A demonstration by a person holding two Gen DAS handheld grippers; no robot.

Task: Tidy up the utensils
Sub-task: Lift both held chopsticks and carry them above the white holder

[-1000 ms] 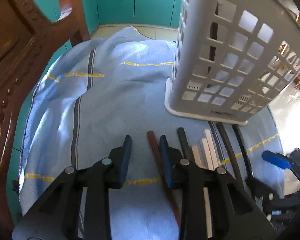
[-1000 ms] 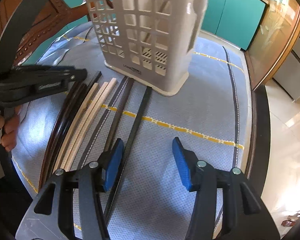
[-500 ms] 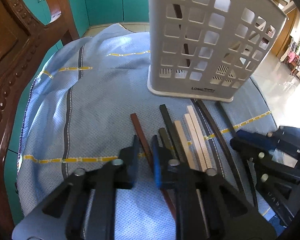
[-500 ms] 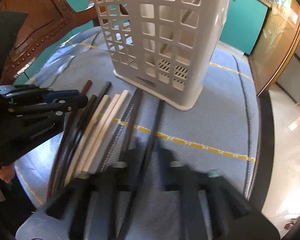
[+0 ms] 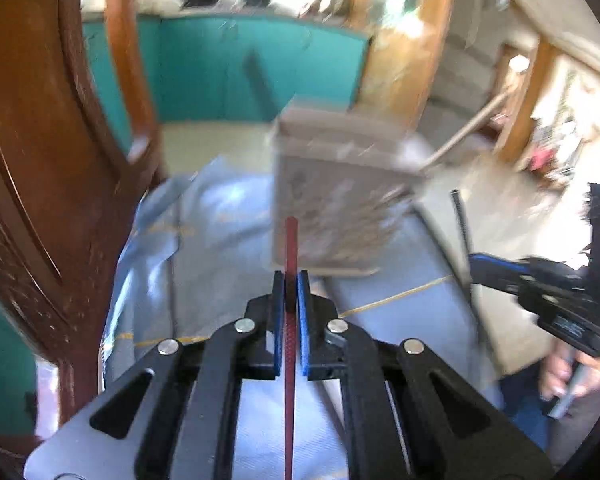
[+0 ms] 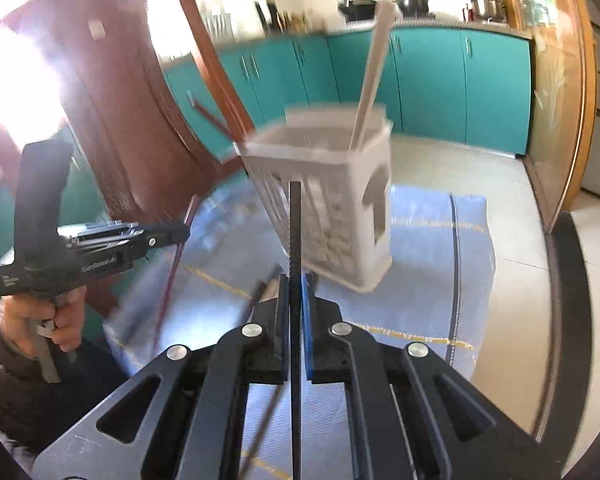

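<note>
- Teal kitchen cabinets (image 6: 428, 80) and a blue cloth (image 5: 228, 208) frame the work.
- Left gripper (image 5: 291, 292) is clenched on a red chopstick (image 5: 291, 248); right gripper (image 6: 296, 296) is clamped on a black chopstick (image 6: 295, 220).
- Both sticks are clear of the cloth, pointing at the white basket (image 6: 332, 184) just ahead.
- Step in hand: carrying.
- Next, probably: tilt each tip down over the basket's open top, then release.
- More sticks, blurred, lie on the cloth.

The left gripper (image 5: 291, 292), open a second ago, now clamps the red-brown chopstick (image 5: 291, 240) and lifts it off the blue cloth (image 5: 228, 208). The right gripper (image 6: 296, 292) likewise closes on a black chopstick (image 6: 295, 220) and raises it.
</note>
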